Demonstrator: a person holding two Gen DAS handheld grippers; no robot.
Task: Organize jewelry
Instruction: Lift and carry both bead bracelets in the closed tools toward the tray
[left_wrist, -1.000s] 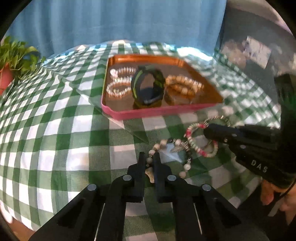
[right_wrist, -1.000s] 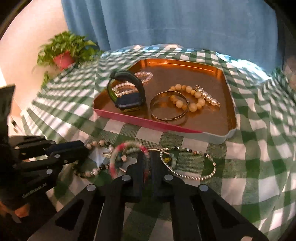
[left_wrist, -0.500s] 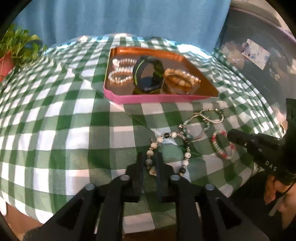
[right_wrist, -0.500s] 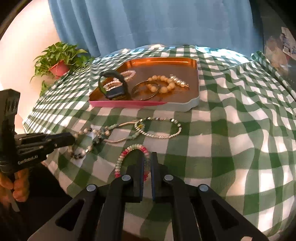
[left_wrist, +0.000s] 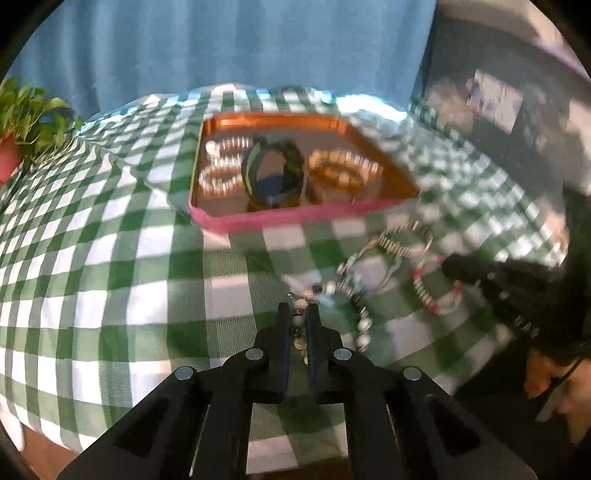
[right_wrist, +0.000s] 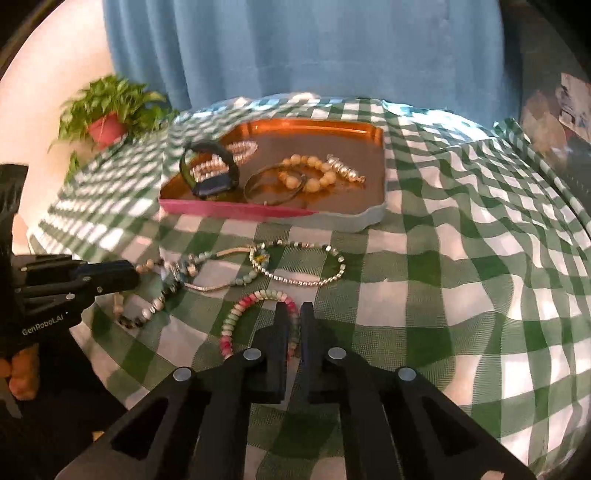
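Note:
A copper tray (right_wrist: 373, 218) with a pink front rim holds a dark watch (right_wrist: 210, 173), pearl bracelets, a bangle and a tan bead bracelet (right_wrist: 310, 173); the tray also shows in the left wrist view (left_wrist: 280, 218). My left gripper (left_wrist: 298, 314) is shut on a dark-and-white bead bracelet (left_wrist: 364, 325), seen from the right wrist too (right_wrist: 155, 306). My right gripper (right_wrist: 293, 314) is shut on a pink-and-green bead bracelet (right_wrist: 236, 317). A silver chain bracelet (right_wrist: 306, 280) and a thin cord necklace (right_wrist: 214, 286) lie on the cloth between them.
The green-and-white checked cloth (right_wrist: 461, 295) covers the table, with its front edge close below both grippers. A potted plant (right_wrist: 107, 118) stands at the back left. A blue curtain (right_wrist: 295, 48) hangs behind.
Both grippers moved forward again toward the tray after pulling back, each dragging its bracelet along. The left wrist view is blurred from motion.

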